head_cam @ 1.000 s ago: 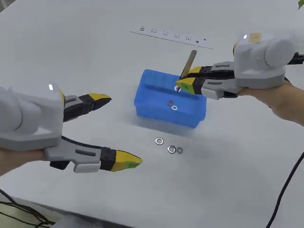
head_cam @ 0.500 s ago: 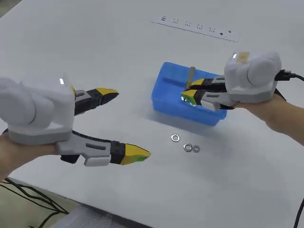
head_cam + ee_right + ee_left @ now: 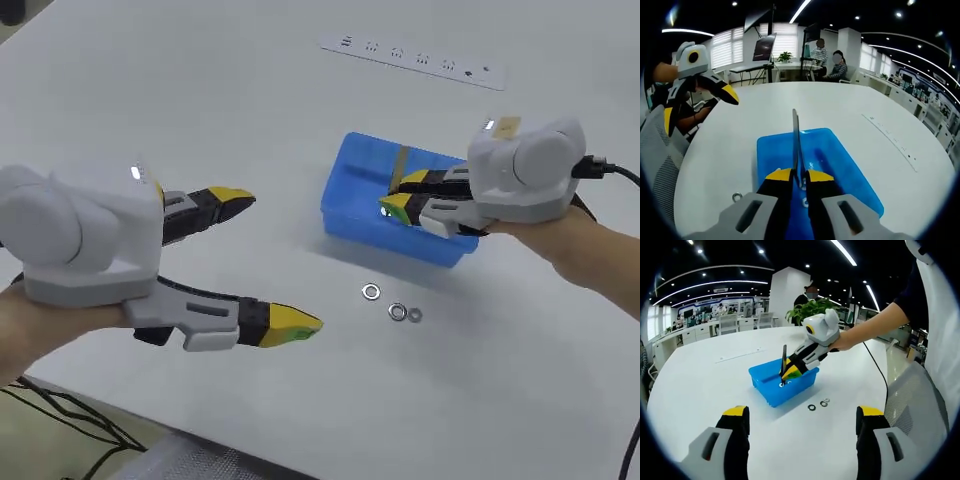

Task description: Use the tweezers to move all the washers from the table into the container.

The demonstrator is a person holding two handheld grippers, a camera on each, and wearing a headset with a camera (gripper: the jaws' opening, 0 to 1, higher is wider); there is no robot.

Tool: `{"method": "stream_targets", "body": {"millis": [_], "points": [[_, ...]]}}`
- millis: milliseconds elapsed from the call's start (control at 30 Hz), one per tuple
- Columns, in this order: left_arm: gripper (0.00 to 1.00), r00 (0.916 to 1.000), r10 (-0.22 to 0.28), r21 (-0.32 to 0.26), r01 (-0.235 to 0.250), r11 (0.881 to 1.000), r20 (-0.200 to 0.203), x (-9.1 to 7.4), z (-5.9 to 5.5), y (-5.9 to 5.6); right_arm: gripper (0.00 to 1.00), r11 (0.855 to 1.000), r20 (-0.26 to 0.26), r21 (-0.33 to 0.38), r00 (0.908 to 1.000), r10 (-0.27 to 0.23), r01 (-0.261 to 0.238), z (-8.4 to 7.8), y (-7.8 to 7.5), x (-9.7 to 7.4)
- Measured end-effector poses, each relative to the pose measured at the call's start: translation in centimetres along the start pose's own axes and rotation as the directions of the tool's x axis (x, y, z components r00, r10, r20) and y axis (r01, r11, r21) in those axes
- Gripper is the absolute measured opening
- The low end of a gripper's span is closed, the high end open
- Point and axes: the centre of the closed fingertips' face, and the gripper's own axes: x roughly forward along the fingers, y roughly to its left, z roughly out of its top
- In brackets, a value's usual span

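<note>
- Head view, nearest the person: the left gripper (image 3: 283, 260) hovers well apart from the blue container (image 3: 350, 218), off its near-left side, with its jaws spread wide and holding nothing
- Three washers (image 3: 398, 312) lie on the white table (image 3: 150, 100) near the container's near wall: one lies alone, and two sit side by side, touching or nearly so
- They look like thin, flat, stiff metal rings, so they are likely very light and slick, and apt to skate on the smooth top or flip out of a hard squeeze
- The best hold is probably one tweezer tip through the hole and the other outside the band, with the lone washer the easiest to take
- Over the container, the right gripper (image 3: 386, 209) has its jaws pressed together on the tweezers (image 3: 401, 165), pinching them low down so most of their length rises above the jaws
- Whether the tips carry a washer I cannot tell
- Beyond the container's far side, well apart from it, a white power strip (image 3: 415, 60) lies flat
</note>
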Motion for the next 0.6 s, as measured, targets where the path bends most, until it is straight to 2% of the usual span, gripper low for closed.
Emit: {"method": "stream_targets", "body": {"millis": [200, 400, 500, 600], "points": [[0.93, 0.9998, 0.005, -0.007, -0.005, 1.000, 0.020, -0.1, 1.0, 0.5, 0.09, 1.000, 0.011, 0.030, 0.9999, -0.008, 0.008, 0.8, -0.2, -0.8], [0.91, 0.9987, -0.014, 0.007, 0.014, 1.000, 0.049, 0.9, 2.9, 1.2, 0.08, 1.000, 0.032, 0.006, 0.9991, -0.027, 0.026, 2.0, -0.5, -1.7], [0.90, 0.9976, -0.023, 0.032, 0.021, 0.999, 0.065, 1.9, 4.3, 1.7, 0.08, 1.000, 0.042, -0.003, 0.9989, -0.022, 0.022, 2.4, -0.3, -2.0], [0.83, 0.9973, -0.020, 0.101, 0.013, 0.995, 0.071, 3.2, 5.9, 2.3, 0.08, 1.000, 0.044, -0.019, 0.9989, -0.015, 0.016, 2.7, 0.2, -2.3]]}}
